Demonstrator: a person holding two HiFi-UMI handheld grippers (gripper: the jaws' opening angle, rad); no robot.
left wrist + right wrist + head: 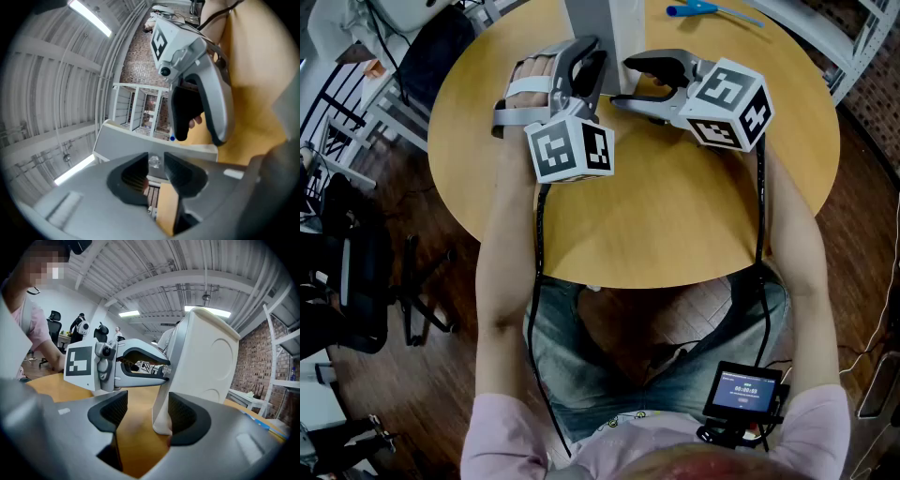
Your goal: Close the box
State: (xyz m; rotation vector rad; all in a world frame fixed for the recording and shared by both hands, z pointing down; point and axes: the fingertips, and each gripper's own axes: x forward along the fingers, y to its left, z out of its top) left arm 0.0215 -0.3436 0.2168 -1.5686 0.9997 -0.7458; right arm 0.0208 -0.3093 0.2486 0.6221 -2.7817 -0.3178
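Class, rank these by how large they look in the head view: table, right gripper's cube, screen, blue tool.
1. Table
2. Right cube
3. Screen, only slightly smaller than the cube, so that order is unsure
4. Blue tool

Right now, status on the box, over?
Left gripper shut on clear knob. Right gripper open at box corner. Blue pen far side, out of the way.

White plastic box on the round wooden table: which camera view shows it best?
The right gripper view: the white plastic box stands upright there, with one broad side and rounded corners visible. The head view cuts it at the top edge. The left gripper view shows only a pale slab of it behind the jaws.
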